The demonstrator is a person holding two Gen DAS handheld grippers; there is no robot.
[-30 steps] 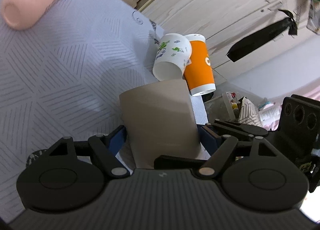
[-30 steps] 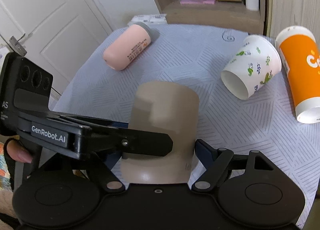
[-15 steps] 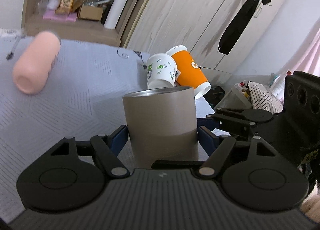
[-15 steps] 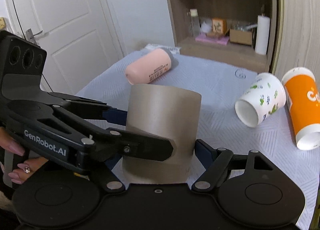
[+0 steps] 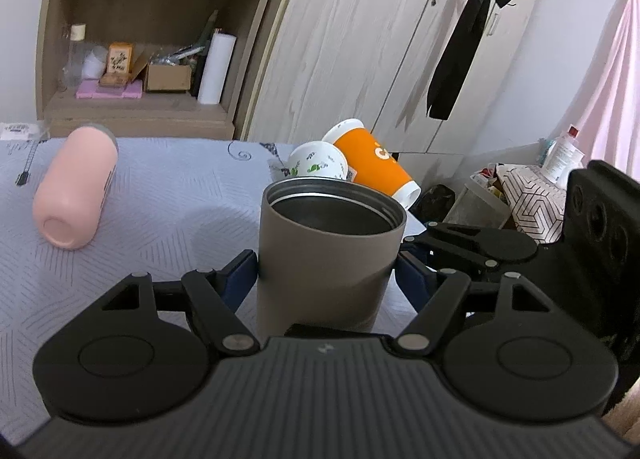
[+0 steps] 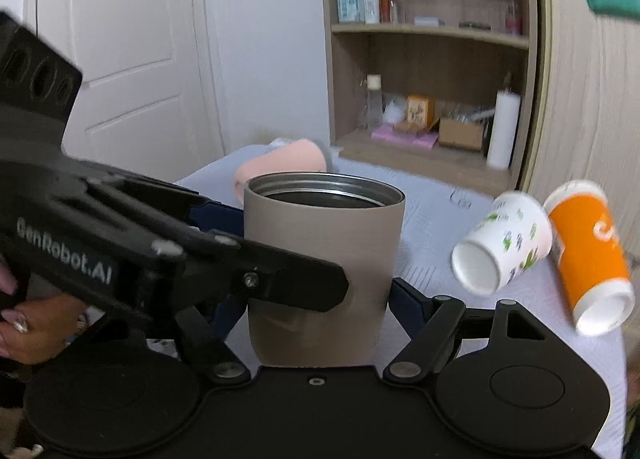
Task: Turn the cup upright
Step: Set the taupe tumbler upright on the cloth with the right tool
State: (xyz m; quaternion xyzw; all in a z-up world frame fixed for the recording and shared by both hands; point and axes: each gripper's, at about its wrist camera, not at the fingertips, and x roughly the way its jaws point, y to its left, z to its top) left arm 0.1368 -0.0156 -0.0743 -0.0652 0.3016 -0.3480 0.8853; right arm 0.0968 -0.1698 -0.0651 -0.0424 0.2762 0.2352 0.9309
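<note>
A taupe metal tumbler (image 5: 324,255) stands mouth up, its dark steel inside showing, and it also shows in the right wrist view (image 6: 320,271). My left gripper (image 5: 326,279) is shut on its lower body with blue pads on both sides. My right gripper (image 6: 316,299) is shut on the same tumbler from the other side. Each gripper's body shows in the other's view. The tumbler's base is hidden behind the gripper bodies, so I cannot tell if it rests on the table.
A pink bottle (image 5: 76,191) lies on its side on the grey patterned tablecloth (image 5: 168,195). A white leaf-print paper cup (image 6: 500,247) and an orange cup (image 6: 588,259) lie on their sides at the right. A wooden shelf and wardrobe stand behind.
Both grippers turned the tumbler from mouth down to mouth up. Its open rim now faces upward.
</note>
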